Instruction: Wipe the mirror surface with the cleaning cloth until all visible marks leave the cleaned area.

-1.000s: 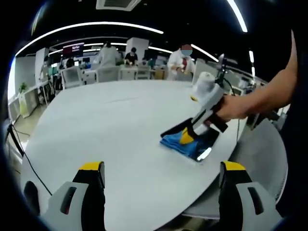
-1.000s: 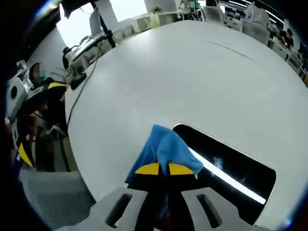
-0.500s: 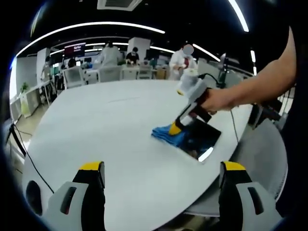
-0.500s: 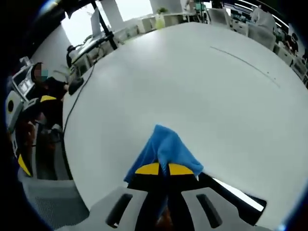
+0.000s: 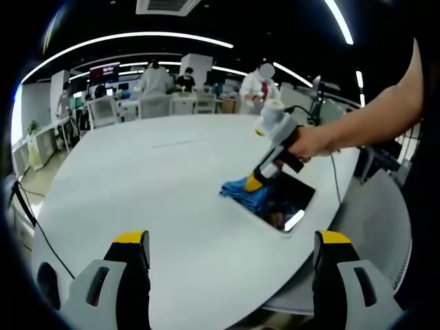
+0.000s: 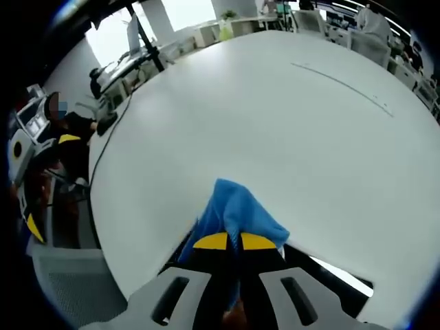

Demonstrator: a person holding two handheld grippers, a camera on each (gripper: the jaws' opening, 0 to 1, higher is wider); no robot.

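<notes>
Two tools divide the work unevenly. The right tool has its yellow-tipped jaws pinched together on a bunched blue cleaning cloth, holding a fold of it so that the loose bulk hangs ahead of the tips and can be dragged flat over the glass. The left tool grips nothing, its jaws wide apart and raised over the near edge of the white table, well clear of the mirror, probably kept back so it does not block the wiping. The mirror lies flat on the table near its right-hand edge, a dark rectangle with a bright strip of reflected ceiling light at its near corner. The left gripper view gives the wider account: a hand holds the right tool tilted down, pressing the cloth onto the mirror's far left corner, with some cloth spilling over onto the table. It also shows most of the glass uncovered, though any marks on it are too small to make out. The right gripper view, looking along the jaws, shows how tightly the cloth is held and a sliver of the mirror beneath and to the right of the tips.
</notes>
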